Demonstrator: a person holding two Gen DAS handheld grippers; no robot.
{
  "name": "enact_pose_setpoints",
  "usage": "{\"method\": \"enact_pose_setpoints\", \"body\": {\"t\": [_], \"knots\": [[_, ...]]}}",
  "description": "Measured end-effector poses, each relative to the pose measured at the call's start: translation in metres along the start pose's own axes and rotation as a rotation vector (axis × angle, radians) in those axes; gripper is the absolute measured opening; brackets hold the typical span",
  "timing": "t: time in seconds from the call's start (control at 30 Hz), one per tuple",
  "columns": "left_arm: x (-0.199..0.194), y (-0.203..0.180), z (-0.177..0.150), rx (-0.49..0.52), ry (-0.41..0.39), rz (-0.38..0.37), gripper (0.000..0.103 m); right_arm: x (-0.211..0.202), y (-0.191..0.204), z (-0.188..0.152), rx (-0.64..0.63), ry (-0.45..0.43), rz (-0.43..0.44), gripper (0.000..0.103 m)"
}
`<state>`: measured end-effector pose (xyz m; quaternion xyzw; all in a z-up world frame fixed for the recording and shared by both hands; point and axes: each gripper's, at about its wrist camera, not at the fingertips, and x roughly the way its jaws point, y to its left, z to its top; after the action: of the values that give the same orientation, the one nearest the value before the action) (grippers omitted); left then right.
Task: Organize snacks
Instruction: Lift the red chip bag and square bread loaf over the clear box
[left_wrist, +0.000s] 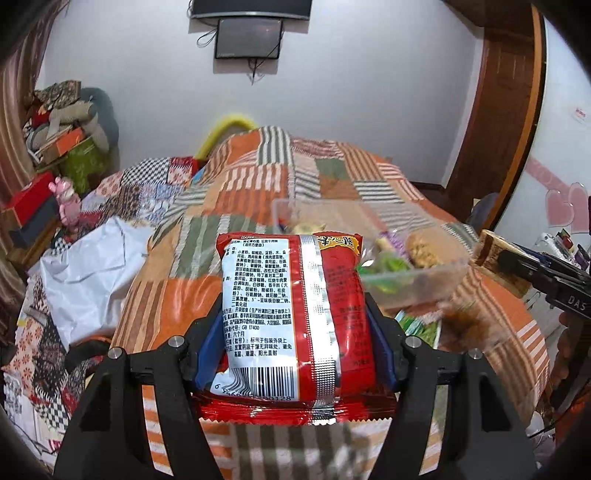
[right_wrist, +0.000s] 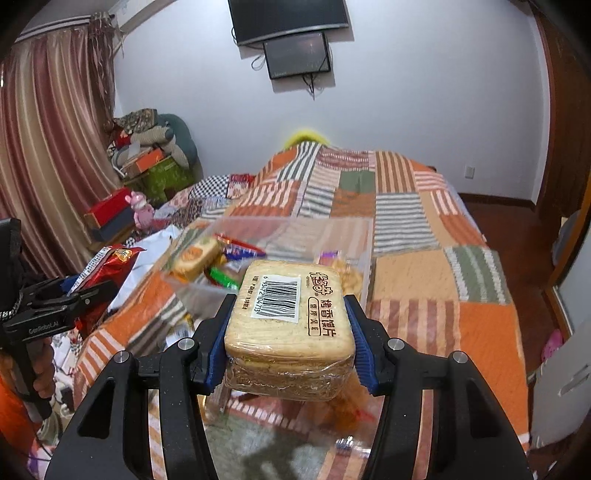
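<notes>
My left gripper (left_wrist: 295, 306) is shut on a red noodle packet (left_wrist: 291, 317), its white printed back and barcode facing up, held above the patchwork bed. My right gripper (right_wrist: 290, 314) is shut on a clear-wrapped block of tan biscuit slices (right_wrist: 290, 321) with a barcode label on top. Beyond both sits a clear plastic box (right_wrist: 354, 236), also seen as the clear box (left_wrist: 417, 280), holding several snacks in mixed wrappers. In the right wrist view the left gripper with its red packet (right_wrist: 110, 266) shows at the left edge. The right gripper with its biscuit block (left_wrist: 498, 254) shows at the right edge of the left wrist view.
A patchwork bedspread (right_wrist: 424, 221) covers the bed. A white plastic bag (left_wrist: 88, 280) lies at its left side. Boxes and a pink toy (left_wrist: 68, 203) crowd the left corner by the curtain (right_wrist: 48, 147). Loose packets (right_wrist: 347, 406) lie under the right gripper. A screen (right_wrist: 295, 55) hangs on the far wall.
</notes>
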<state>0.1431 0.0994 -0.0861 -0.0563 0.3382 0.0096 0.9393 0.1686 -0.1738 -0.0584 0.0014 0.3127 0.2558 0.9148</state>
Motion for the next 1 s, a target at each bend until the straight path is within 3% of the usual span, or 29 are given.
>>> {"method": "enact_pose_setpoints", "body": {"t": [0.37,0.73,1.0], "knots": [[0.031,-0.036,0.035,0.024,-0.005,-0.049,0.067,0.013,-0.007,0.024,-0.025,-0.048,-0.001,0.052],[0.082,-0.056,0.061,0.007,0.049,-0.096,0.067,0.043,-0.019,0.039,-0.015,-0.045,0.009,0.052],[0.118,-0.062,0.069,0.014,0.093,-0.087,0.067,0.067,-0.019,0.044,-0.048,-0.014,-0.008,0.052]]}}
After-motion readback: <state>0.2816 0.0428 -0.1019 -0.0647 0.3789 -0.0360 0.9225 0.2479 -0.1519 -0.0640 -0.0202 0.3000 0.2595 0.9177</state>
